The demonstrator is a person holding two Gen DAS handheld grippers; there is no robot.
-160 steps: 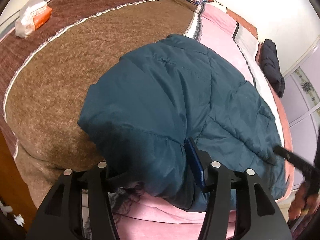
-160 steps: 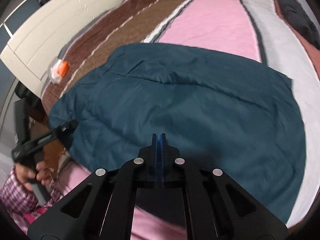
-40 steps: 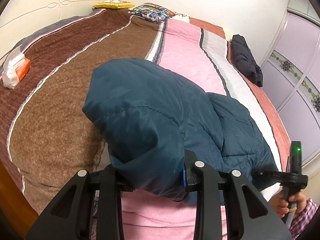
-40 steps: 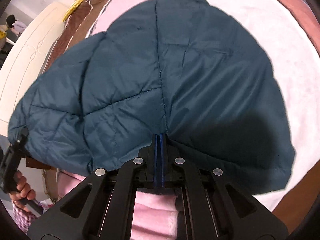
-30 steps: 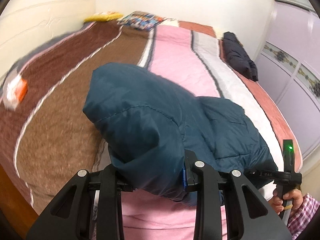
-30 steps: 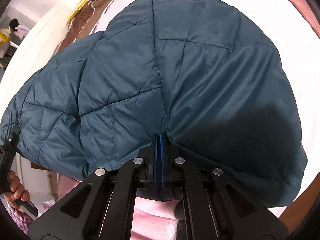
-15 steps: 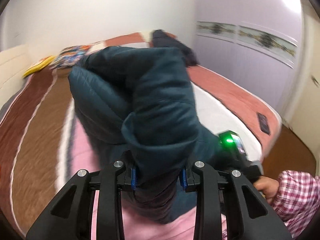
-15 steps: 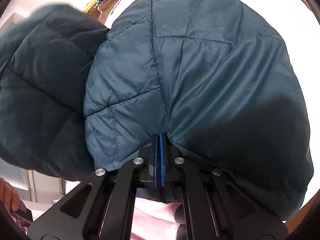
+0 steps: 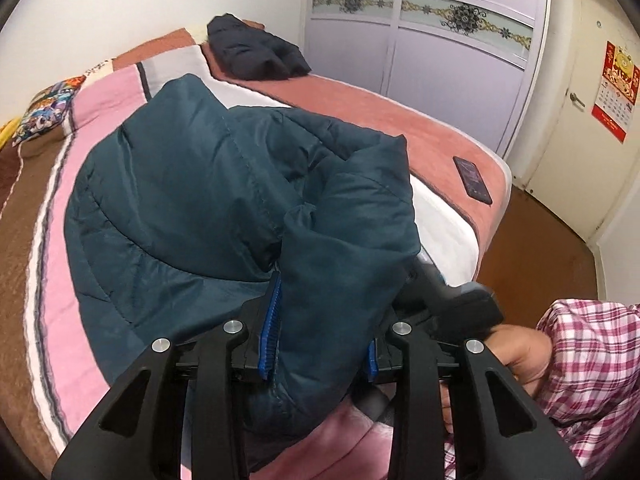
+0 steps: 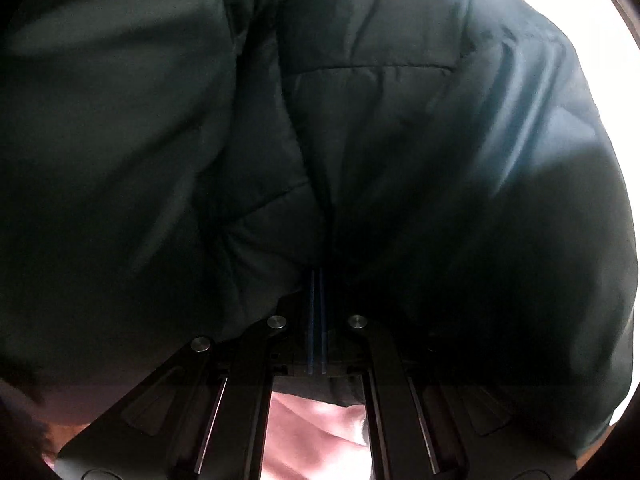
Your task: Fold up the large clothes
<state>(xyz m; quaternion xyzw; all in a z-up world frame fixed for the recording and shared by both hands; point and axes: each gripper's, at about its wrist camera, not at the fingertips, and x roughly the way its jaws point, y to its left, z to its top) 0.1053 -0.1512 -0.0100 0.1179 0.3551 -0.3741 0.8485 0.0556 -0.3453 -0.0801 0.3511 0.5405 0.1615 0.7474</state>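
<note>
Left gripper (image 9: 320, 332) clenched on teal jacket (image 9: 192, 200) edge, now swung across toward the right gripper (image 10: 318, 312), which stays clamped on jacket hem. Jacket now doubled over on bed (image 9: 360, 96), no longer spread flat.

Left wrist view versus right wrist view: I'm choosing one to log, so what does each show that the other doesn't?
Only the left wrist view shows the striped pink and brown bedspread, a black phone, a dark folded garment, the lilac wardrobe, and the left gripper closed on a bunched fold. Only the right wrist view shows the right gripper, its blue pads pinched shut on fabric. Both show the teal quilted jacket, which nearly fills the right view.
</note>
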